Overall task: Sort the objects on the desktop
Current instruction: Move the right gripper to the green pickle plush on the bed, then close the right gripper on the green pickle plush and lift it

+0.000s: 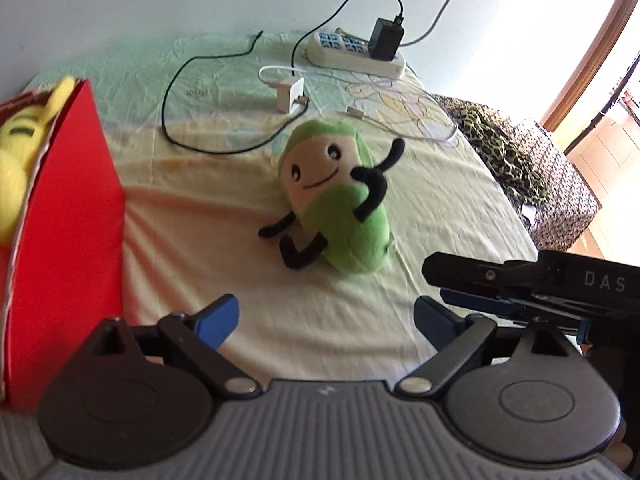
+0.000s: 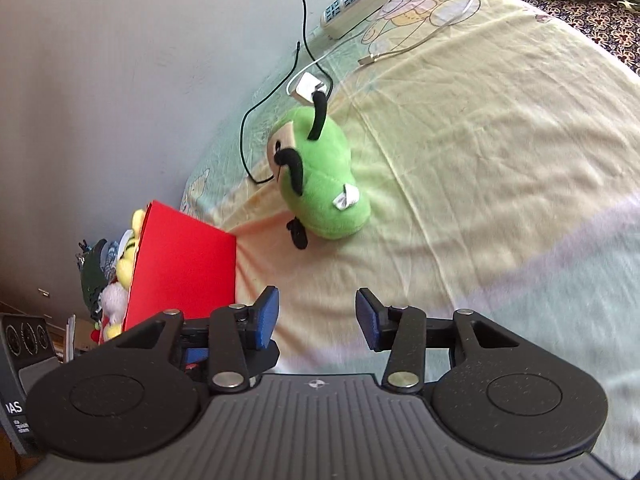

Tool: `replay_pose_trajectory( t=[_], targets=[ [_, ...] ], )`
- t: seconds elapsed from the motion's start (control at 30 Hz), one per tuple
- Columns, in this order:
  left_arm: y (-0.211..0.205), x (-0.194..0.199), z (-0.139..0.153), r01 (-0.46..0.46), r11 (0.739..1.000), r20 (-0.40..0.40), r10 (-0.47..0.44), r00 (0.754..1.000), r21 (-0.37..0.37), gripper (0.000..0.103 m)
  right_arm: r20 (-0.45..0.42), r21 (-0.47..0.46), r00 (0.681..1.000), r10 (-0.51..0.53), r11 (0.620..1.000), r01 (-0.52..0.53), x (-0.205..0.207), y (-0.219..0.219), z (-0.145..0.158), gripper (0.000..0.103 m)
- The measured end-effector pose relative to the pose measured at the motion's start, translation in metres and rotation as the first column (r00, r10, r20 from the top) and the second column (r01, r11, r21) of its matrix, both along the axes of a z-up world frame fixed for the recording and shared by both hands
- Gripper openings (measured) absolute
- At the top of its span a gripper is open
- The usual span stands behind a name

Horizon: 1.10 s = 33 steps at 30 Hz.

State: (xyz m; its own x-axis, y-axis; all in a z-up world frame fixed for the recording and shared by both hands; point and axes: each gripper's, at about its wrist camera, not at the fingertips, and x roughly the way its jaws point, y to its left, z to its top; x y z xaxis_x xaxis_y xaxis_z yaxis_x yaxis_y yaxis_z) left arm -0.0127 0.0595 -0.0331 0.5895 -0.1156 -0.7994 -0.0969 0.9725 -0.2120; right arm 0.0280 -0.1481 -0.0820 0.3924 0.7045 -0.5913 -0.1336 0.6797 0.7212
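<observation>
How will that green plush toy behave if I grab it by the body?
The green plush toy looks soft and stuffed, so it will probably squash and feel light. Its thin black limbs seem floppy and would likely dangle. Sitting propped on the wrinkled sheet, it may topple if nudged.

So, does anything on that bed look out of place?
The green plush toy sits alone on the sheet, while other soft toys are in the red box. Loose cables sprawl behind it.

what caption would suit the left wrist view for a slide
Open left claw faces a green plush toy on the sheet-covered table, beside a red box of soft toys.
</observation>
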Motion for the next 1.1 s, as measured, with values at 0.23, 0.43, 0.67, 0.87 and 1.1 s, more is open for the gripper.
replay_pose_trajectory(
  t=[0.23,0.43,0.67,0.87,1.1],
  targets=[
    [-0.005,0.053,-0.011,-0.019,1.0,-0.018,0.019,1.0,0.004,0.095,0.033,0.049,0.999,-0.039,0.998,0.037,0.054,-0.01,0.009,0.057],
    [0.001,0.08,-0.021,-0.071,0.997,-0.023,0.071,0.997,-0.001,0.095,0.013,0.084,0.999,-0.038,0.996,0.037,0.088,-0.008,-0.002,0.058],
    [0.014,0.097,-0.039,-0.093,0.994,-0.067,0.088,0.994,-0.062,0.096,-0.013,0.099,1.0,0.004,0.995,-0.003,0.114,0.007,-0.018,0.058],
    [0.01,0.108,-0.05,-0.068,0.996,-0.09,0.062,0.994,-0.059,0.077,-0.022,0.116,0.999,0.044,0.992,-0.041,0.129,0.023,-0.032,0.062],
    [0.006,0.103,-0.042,-0.052,0.996,-0.069,0.047,0.997,-0.073,0.073,-0.036,0.149,0.995,0.097,0.985,-0.091,0.131,0.029,-0.038,0.064]
  ],
)
